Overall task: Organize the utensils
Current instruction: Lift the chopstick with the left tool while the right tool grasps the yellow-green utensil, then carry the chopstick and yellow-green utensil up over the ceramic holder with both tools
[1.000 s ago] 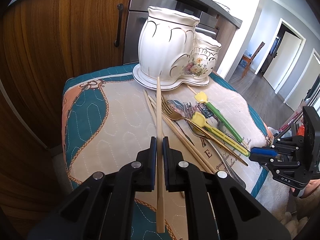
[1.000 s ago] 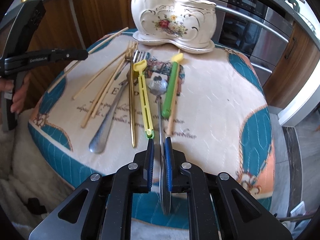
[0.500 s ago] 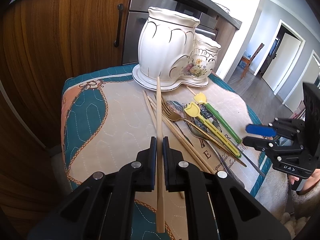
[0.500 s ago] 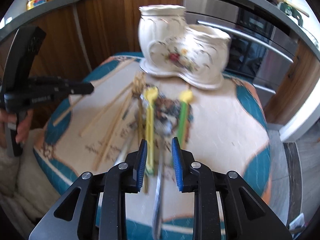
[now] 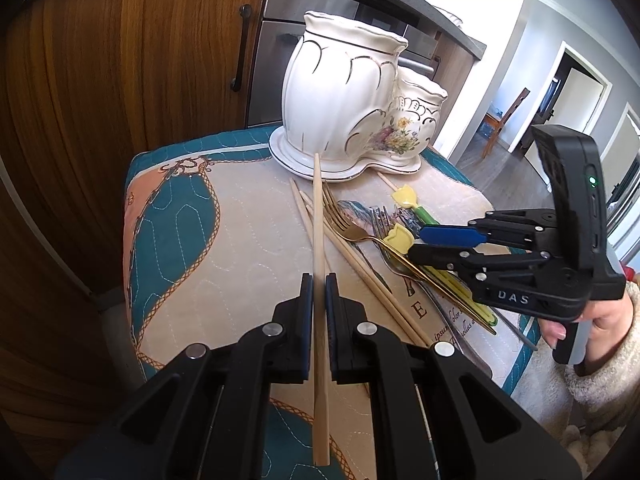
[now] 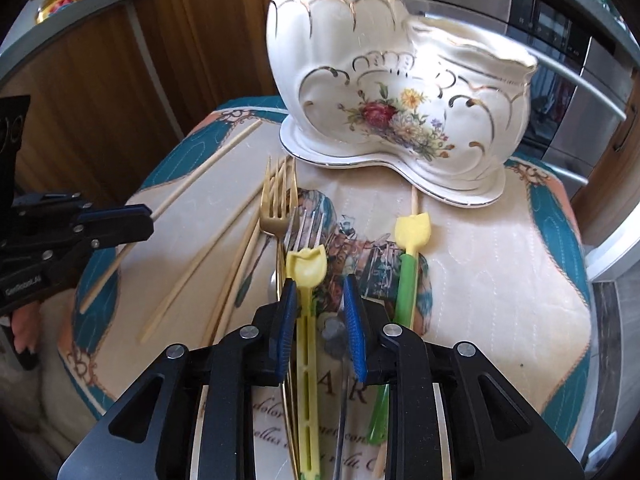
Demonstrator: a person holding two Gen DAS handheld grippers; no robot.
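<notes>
Wooden chopstick (image 5: 318, 240) sits clamped in the left gripper (image 5: 319, 296), ready for the far holder (image 5: 344, 92). Right gripper (image 6: 320, 312) hangs spread, empty, over the yellow stick (image 6: 306, 320); next it should close there.

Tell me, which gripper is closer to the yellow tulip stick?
Right. The right gripper is open with the yellow tulip stick between its fingers. The left gripper is off to the side, shut on a chopstick.

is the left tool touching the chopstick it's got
Touching. The left wrist view shows the left tool closed on the wooden chopstick, both pads against it.
</notes>
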